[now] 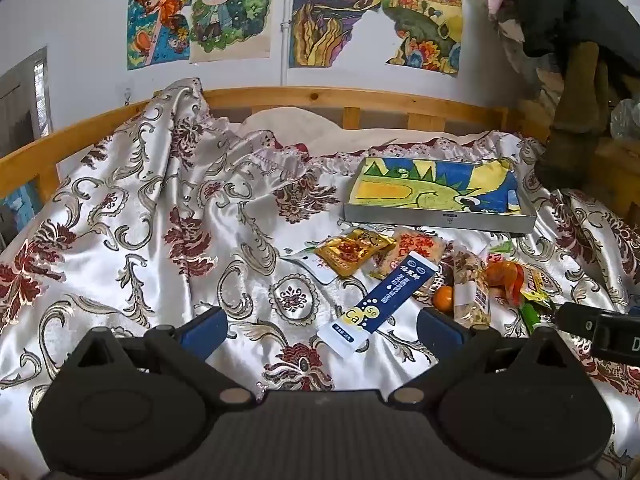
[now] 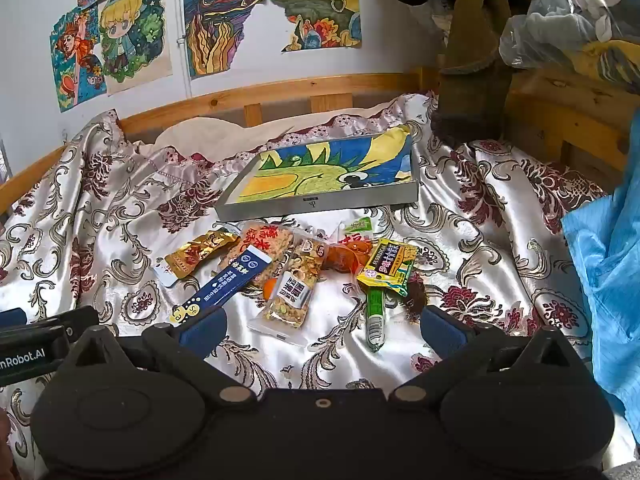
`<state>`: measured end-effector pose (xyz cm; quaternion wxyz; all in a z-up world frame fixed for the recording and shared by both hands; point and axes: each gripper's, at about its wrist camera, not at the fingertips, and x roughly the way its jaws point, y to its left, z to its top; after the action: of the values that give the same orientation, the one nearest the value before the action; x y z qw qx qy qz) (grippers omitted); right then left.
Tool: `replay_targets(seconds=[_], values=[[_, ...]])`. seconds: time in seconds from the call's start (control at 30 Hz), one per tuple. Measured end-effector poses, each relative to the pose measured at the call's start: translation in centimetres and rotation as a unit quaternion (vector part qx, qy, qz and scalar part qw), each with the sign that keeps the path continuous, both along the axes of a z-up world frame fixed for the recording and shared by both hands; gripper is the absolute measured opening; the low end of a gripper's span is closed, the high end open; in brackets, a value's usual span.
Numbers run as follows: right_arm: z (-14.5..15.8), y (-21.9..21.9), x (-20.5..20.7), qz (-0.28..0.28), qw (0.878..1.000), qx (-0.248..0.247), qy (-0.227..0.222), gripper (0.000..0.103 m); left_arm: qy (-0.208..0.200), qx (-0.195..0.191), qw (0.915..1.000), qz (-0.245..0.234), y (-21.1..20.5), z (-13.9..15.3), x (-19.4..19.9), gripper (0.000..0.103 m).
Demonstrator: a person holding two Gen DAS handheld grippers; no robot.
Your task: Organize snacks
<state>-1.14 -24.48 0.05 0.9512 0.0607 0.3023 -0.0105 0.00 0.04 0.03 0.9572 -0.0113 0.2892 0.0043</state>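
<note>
I hold my left gripper (image 1: pixel 322 330) low over the patterned satin bedspread (image 1: pixel 132 240), fingers spread wide with nothing between them. My right gripper (image 2: pixel 322 330) sits the same way, released and empty, level above the cloth.

From the left wrist camera, the snack pile lies at about one o'clock. Nearest is a navy-and-white drink-powder stick (image 1: pixel 382 300), slanting toward twelve o'clock, its white end just ahead of the gap between my fingers. Beyond it sit a gold foil packet (image 1: pixel 352 251) and a rice cracker pack (image 1: pixel 416 250), which the stick overlaps. At two o'clock are a clear mixed-nut bar (image 1: pixel 472 292), a small orange fruit (image 1: pixel 443 297) touching it, and an orange-red packet (image 1: pixel 506 278). Past the pile, at one o'clock, stands a shallow metal tray (image 1: pixel 440 221) lined with a dragon drawing. My right gripper's body shows at three o'clock.

From the right wrist camera, the same pile spreads from eleven to one o'clock. The nut bar (image 2: pixel 294 288) lies at twelve o'clock, well ahead of my fingers. This view shows plainly what the left one only clips: a yellow-green snack packet (image 2: pixel 386 266) and a green tube (image 2: pixel 375 316) under its near edge, pointing back at me. The drink stick (image 2: pixel 224 284) reaches my left blue pad (image 2: pixel 202 328). The tray (image 2: pixel 316 202) sits at twelve o'clock behind everything. A blue plastic sheet (image 2: pixel 608 272) hangs at three o'clock, and children's drawings (image 2: pixel 224 16) cover the wall above the wooden bed rail (image 2: pixel 260 88).
</note>
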Motion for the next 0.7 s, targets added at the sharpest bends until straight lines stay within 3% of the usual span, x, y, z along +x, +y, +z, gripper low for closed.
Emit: replay_targets(seconds=[0.2, 0.7], values=[[-0.02, 0.01, 0.01, 0.0, 1.0, 0.001, 0.0, 0.102, 0.007, -0.013, 0.9999, 0.004, 0.27, -0.03, -0.19, 0.103], [-0.05, 0.06, 0.05, 0.001, 1.0, 0.0, 0.0, 0.103, 0.005, -0.006, 1.0, 0.006, 0.14, -0.02, 0.07, 0.103]])
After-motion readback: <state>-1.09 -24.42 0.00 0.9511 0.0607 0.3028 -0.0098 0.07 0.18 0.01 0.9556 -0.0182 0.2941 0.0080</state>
